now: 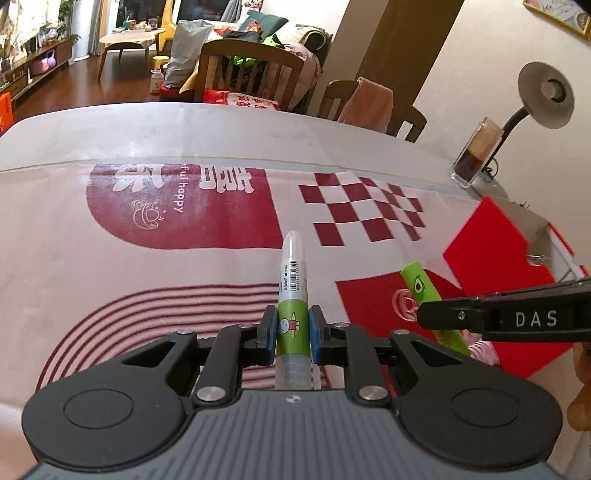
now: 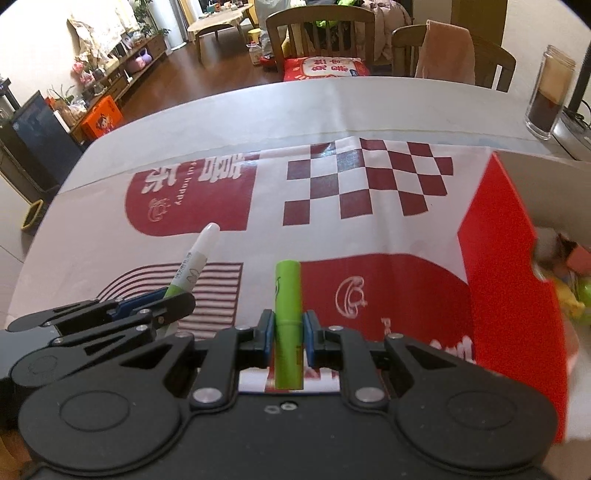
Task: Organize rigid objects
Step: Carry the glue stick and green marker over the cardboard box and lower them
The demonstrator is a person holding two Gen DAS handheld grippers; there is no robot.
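Observation:
My left gripper [image 1: 293,332] is shut on a green-and-white marker [image 1: 292,280] with a clear cap, which points forward above the table; the same marker [image 2: 194,262] shows at the left of the right wrist view. My right gripper [image 2: 288,334] is shut on a plain green marker [image 2: 288,295], which sticks out forward too. This green marker [image 1: 424,291] and the right gripper's black finger [image 1: 480,317] appear at the right of the left wrist view. Both markers hang clear of the tablecloth [image 1: 184,258]. A red open box [image 2: 498,258] stands at the right, with blurred small objects inside.
A glass jar [image 2: 548,92] with a dark bottom stands at the table's far right corner, beside a black lamp [image 1: 543,96]. Wooden chairs [image 2: 321,33] line the far edge. The red-and-white printed cloth covers the table.

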